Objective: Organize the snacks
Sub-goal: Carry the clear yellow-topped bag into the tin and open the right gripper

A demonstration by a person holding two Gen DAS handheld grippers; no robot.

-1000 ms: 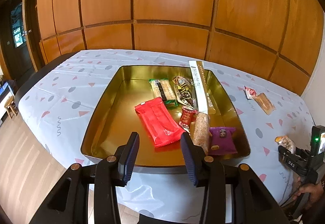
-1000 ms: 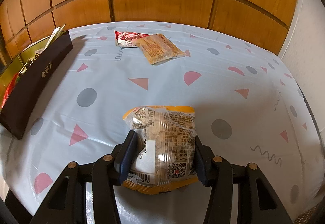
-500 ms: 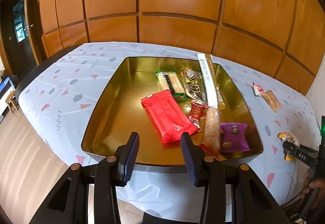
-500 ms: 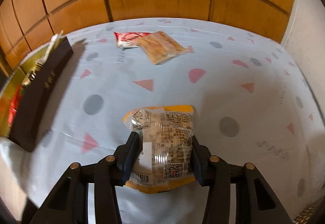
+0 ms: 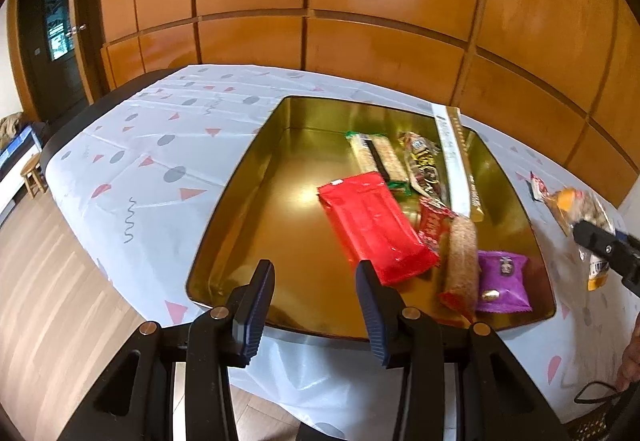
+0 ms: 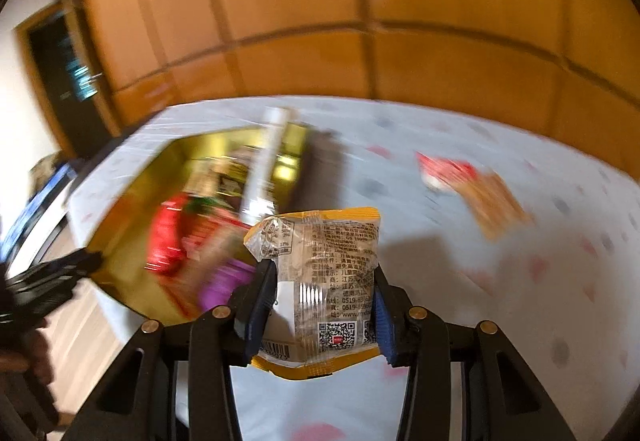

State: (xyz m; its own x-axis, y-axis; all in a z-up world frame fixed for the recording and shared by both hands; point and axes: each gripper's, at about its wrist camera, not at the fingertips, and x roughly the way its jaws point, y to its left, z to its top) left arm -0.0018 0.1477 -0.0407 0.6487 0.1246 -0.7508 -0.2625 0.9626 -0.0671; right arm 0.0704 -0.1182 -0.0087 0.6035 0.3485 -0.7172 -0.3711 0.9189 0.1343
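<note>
The right tool (image 6: 324, 305) grips one yellow-edged snack packet (image 6: 320, 281); the left tool (image 5: 315, 305) gapes wide before one gold tray (image 5: 256, 169) holding seven snacks.

A home room: wood-panelled wall (image 5: 320, 1), tablecloth-covered table (image 5: 160, 145), wooden floor (image 5: 48, 301).

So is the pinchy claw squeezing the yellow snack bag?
Touching. In the right wrist view, both pads of the right gripper press against the sides of the yellow snack bag, holding it above the table.
</note>
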